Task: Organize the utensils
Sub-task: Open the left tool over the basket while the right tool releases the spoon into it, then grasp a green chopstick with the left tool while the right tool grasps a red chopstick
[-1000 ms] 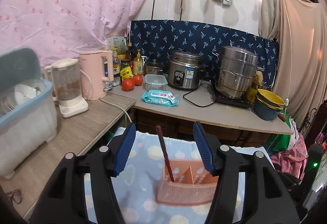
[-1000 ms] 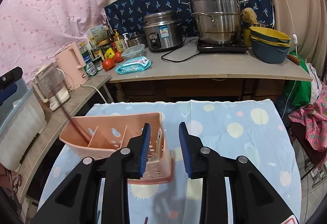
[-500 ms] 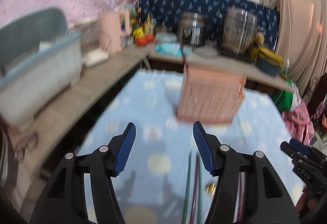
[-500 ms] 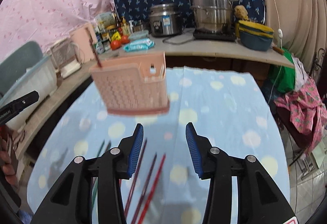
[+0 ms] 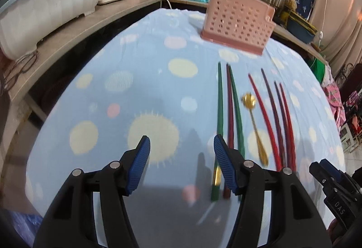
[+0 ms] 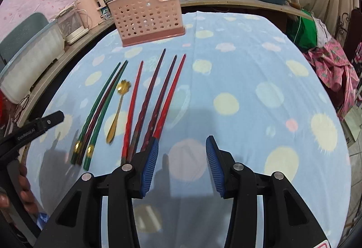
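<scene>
While both grippers hang low over the spotted blue cloth (image 6: 237, 48), nothing is grasped: left gripper (image 5: 181, 150) released, jaws spread; right gripper (image 6: 182, 153) released too. Utensils lie in a near-parallel row, tips toward 12 o'clock, likely for easy one-by-one picking: green chopsticks (image 5: 219, 98) with one dark red between them, gold spoon (image 6: 117, 110), then red and dark chopsticks (image 6: 167, 94). Pink perforated utensil holder (image 6: 147, 19) stands upright at 12 o'clock beyond them, one dark stick poking out at 11. Left gripper's right finger sits over the green handles; right gripper's left finger is at the red handles.
</scene>
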`<move>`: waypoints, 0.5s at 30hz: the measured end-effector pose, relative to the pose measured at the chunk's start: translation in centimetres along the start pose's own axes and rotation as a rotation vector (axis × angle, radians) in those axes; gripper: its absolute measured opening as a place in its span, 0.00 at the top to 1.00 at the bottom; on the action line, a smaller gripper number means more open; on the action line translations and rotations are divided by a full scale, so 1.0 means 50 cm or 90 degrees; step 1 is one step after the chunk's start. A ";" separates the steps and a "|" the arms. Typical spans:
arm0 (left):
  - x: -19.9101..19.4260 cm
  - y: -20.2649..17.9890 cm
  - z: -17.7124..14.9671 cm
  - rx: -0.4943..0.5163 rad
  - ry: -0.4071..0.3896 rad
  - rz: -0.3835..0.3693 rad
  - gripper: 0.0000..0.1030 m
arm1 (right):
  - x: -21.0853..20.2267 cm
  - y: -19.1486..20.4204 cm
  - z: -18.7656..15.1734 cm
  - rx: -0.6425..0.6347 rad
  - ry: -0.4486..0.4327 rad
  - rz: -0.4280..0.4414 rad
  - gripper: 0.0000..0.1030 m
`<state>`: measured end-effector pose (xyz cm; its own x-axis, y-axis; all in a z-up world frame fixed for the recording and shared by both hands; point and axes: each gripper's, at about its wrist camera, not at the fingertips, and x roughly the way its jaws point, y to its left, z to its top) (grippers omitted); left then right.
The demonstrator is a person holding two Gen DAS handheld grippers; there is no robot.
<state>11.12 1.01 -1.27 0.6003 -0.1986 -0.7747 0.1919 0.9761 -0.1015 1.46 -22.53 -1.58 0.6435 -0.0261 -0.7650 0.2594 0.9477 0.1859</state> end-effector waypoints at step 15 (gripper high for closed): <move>-0.013 -0.017 -0.066 0.007 0.009 -0.012 0.46 | 0.014 0.049 -0.048 -0.027 0.007 -0.010 0.60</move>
<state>8.00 0.62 -2.74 0.5855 -0.2159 -0.7814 0.2117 0.9712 -0.1097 0.80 -19.46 -3.15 0.6318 -0.0382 -0.7742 0.2390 0.9597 0.1476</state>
